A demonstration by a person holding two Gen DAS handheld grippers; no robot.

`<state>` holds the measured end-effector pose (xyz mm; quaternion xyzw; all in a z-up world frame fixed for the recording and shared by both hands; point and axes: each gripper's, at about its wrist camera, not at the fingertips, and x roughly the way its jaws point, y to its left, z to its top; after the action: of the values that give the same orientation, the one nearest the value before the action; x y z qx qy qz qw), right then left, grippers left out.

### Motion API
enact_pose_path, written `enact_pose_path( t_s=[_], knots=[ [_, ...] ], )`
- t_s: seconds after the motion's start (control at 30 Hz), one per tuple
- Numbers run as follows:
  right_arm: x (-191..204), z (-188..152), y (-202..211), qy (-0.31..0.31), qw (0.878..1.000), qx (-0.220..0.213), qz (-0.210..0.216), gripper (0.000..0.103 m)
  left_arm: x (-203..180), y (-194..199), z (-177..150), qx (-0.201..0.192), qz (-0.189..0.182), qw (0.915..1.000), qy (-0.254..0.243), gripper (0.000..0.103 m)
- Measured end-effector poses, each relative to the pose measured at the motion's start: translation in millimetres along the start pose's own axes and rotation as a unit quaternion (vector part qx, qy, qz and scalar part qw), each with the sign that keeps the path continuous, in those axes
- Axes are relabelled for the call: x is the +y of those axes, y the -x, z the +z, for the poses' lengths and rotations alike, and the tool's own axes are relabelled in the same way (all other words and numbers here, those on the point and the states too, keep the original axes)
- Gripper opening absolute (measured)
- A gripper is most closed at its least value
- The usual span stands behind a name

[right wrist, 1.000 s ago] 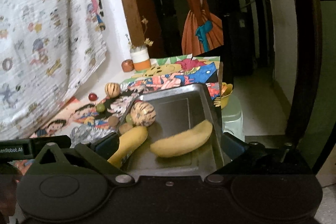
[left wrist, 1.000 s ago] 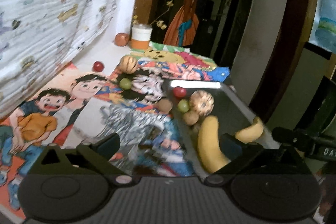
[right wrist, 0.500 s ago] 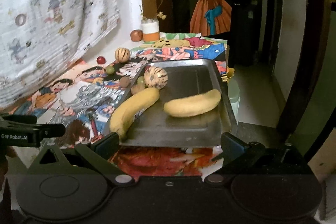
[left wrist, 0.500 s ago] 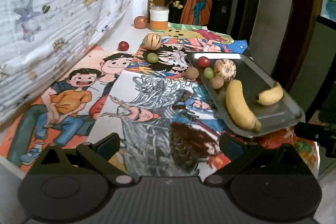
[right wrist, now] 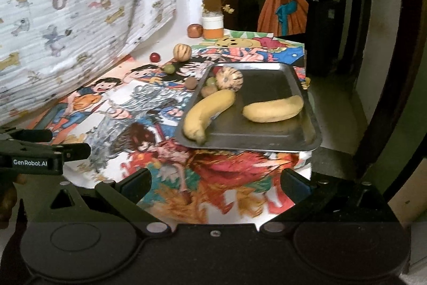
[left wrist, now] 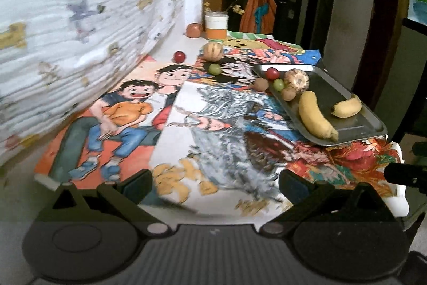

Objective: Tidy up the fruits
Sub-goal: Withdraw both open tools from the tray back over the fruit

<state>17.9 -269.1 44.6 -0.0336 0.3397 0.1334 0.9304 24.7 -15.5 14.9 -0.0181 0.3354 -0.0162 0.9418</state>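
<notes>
A metal tray (left wrist: 355, 100) (right wrist: 267, 130) sits at the table's right edge. It holds two bananas (left wrist: 315, 116) (right wrist: 272, 110), a striped melon (left wrist: 296, 80) (right wrist: 229, 78), a red cherry (left wrist: 271, 73), a green grape (left wrist: 278, 84) and a small brown fruit (left wrist: 288, 94). On the table lie a brown fruit (left wrist: 260, 84), a green grape (left wrist: 214, 68), a striped melon (left wrist: 213, 51), a red cherry (left wrist: 179, 55) and an apple (left wrist: 194, 30). My left gripper (left wrist: 216, 183) and right gripper (right wrist: 216, 183) are open and empty at the table's near edge.
Cartoon posters (left wrist: 208, 119) cover the table. A white and orange jar (left wrist: 216, 26) with dried flowers stands at the back. A patterned cloth (left wrist: 66, 26) hangs on the left. The left gripper's body (right wrist: 34, 151) shows in the right wrist view.
Both grippers have pulled back from the tray toward the table's near edge. The fruits and tray look smaller and farther. Both stay open.
</notes>
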Motion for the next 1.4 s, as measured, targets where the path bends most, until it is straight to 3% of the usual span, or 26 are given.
enact_pose_path(
  t_s=[0.23, 0.47, 0.7, 0.83, 0.93, 1.07, 1.2, 1.4],
  knots=[
    [1.5, 9.3, -5.0, -0.033, 0.996, 0.03, 0.073, 0.102, 32.6, 17.6, -7.1, -0.008, 0.021, 0.9992, 0.034, 0.103],
    [-8.7, 41.1, -36.3, -0.11, 0.976, 0.095, 0.16, 0.103, 65.7, 8.7, -3.9, 0.007, 0.03, 0.997, 0.07, 0.103],
    [-6.0, 114.1, -33.5, -0.114, 0.969, 0.086, 0.202, 0.103, 79.2, 0.6, 42.5, -0.017, 0.024, 0.9978, 0.059, 0.103],
    [-7.9, 169.7, -20.3, -0.128, 0.965, 0.072, 0.219, 0.103, 76.7, 4.6, 74.9, -0.053, 0.018, 0.9979, 0.033, 0.103],
    [-8.3, 208.4, -11.1, -0.144, 0.957, 0.058, 0.244, 0.103, 78.9, 7.3, 101.3, -0.081, 0.003, 0.9959, 0.039, 0.103],
    [2.8, 258.1, -5.1, -0.102, 0.962, 0.021, 0.253, 0.103, 79.9, 3.5, 136.7, -0.115, -0.011, 0.9927, 0.036, 0.103],
    [5.7, 287.9, -27.7, -0.044, 0.964, -0.003, 0.264, 0.103, 80.9, -13.6, 154.6, -0.136, -0.036, 0.9899, 0.014, 0.103],
    [-5.4, 302.2, -100.2, -0.008, 0.959, 0.032, 0.281, 0.103, 70.1, -56.2, 163.2, -0.116, -0.052, 0.9914, -0.029, 0.103]
  ],
)
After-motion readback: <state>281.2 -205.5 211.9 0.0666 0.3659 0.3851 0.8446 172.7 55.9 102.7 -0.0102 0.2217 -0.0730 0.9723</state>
